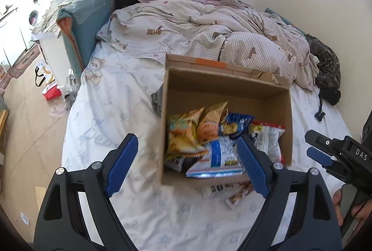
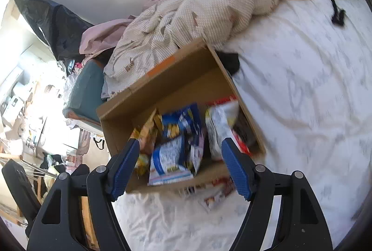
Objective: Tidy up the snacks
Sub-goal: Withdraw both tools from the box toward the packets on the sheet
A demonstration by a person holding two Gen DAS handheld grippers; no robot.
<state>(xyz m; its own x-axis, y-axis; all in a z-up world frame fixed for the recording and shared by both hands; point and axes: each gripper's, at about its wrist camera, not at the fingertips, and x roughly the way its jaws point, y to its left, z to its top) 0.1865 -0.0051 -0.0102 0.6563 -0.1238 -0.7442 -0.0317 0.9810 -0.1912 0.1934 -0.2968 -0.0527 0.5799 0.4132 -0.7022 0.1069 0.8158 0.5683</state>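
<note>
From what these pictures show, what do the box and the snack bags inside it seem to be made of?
The box looks like plain brown cardboard: matte walls, thin raw edges, folded flaps. The snack bags seem to be thin printed plastic or foil film: glossy, crinkled, with bright highlights. Whether it is foil-lined cannot be told here.

Bed (image 1: 111,111), white printed sheet. On it: open box (image 1: 223,85), rumpled quilt (image 1: 197,30) behind, dark cloth (image 1: 325,69) at far right. Two packets (image 1: 237,195) lie just before the box.
</note>
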